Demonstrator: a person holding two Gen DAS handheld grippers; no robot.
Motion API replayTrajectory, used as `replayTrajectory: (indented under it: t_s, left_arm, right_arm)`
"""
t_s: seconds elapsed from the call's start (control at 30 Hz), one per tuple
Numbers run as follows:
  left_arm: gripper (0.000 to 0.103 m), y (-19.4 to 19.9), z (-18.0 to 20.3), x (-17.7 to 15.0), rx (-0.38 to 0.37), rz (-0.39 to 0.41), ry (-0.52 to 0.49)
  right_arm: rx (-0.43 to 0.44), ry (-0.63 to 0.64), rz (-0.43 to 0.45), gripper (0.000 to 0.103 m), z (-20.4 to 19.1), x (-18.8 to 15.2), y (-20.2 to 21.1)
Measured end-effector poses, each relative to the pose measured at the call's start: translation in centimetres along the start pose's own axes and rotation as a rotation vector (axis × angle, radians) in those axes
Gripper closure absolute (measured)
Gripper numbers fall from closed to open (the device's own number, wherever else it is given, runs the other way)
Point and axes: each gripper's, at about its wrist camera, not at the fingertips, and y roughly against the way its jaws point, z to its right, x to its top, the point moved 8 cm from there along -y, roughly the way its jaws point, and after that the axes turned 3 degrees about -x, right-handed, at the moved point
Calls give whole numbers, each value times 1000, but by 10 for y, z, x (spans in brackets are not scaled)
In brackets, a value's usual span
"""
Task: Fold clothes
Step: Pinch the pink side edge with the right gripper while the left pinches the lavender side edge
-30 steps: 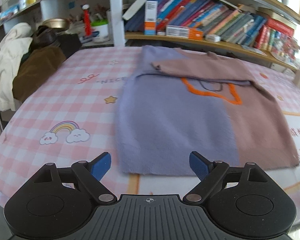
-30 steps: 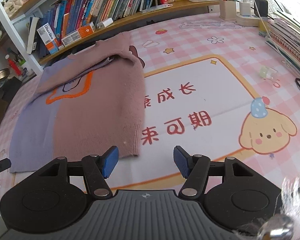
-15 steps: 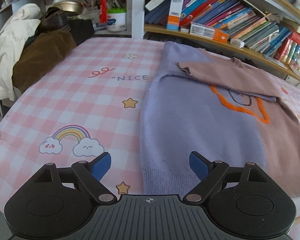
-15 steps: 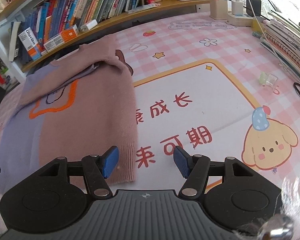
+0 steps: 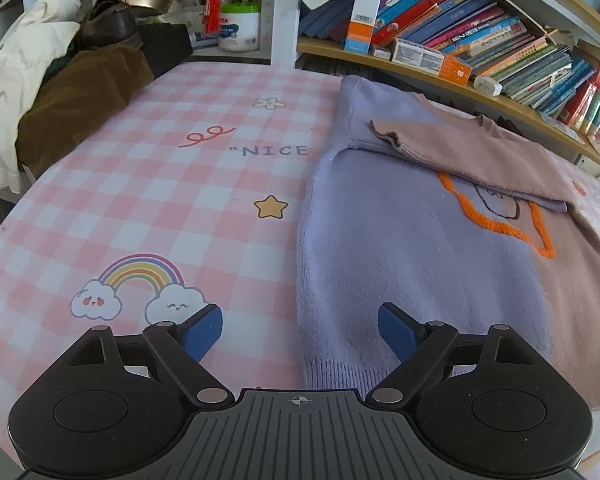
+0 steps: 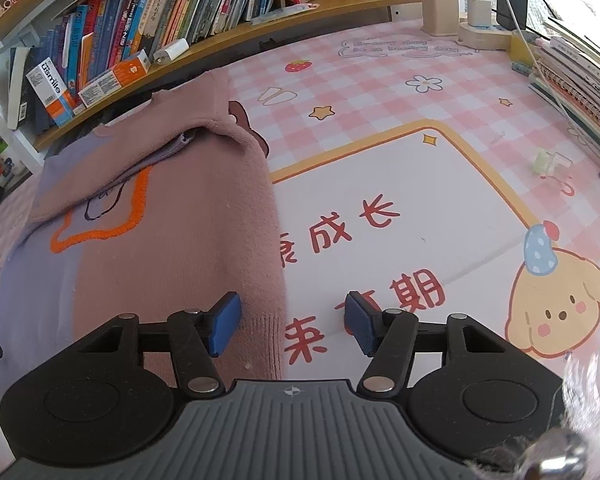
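Observation:
A lilac and dusty-pink sweater (image 5: 412,248) with an orange star outline lies flat on the pink checked tablecloth, both sleeves folded across its chest. My left gripper (image 5: 300,330) is open and empty, low over the sweater's near left hem corner. In the right wrist view the sweater (image 6: 172,240) fills the left half. My right gripper (image 6: 294,322) is open and empty, straddling the pink right edge near the hem.
Bookshelves (image 5: 480,44) run along the table's far edge. Jackets and a shoe (image 5: 60,80) are piled at the far left. A pen cup, power strip (image 6: 484,28), stacked notebooks (image 6: 580,92) and a small clip (image 6: 552,162) sit at the right.
Both grippers have moved closer to the sweater's hem corners, the left one shifting left to the lilac corner, the right one onto the pink edge. Both stayed open.

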Motion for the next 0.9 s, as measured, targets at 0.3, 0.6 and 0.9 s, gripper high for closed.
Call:
replayTrajectory:
  t_s: [0.3, 0.6, 0.9]
  left_arm:
    - [16, -6, -4, 1, 2, -14, 6]
    - [18, -10, -7, 1, -17, -14, 26]
    - [72, -11, -3, 8, 8, 4, -1]
  right_arm:
    - [7, -10, -1, 52, -3, 1, -1]
    - [10, -9, 1, 56, -5, 5, -5]
    - [9, 35, -8, 83, -14, 9, -11]
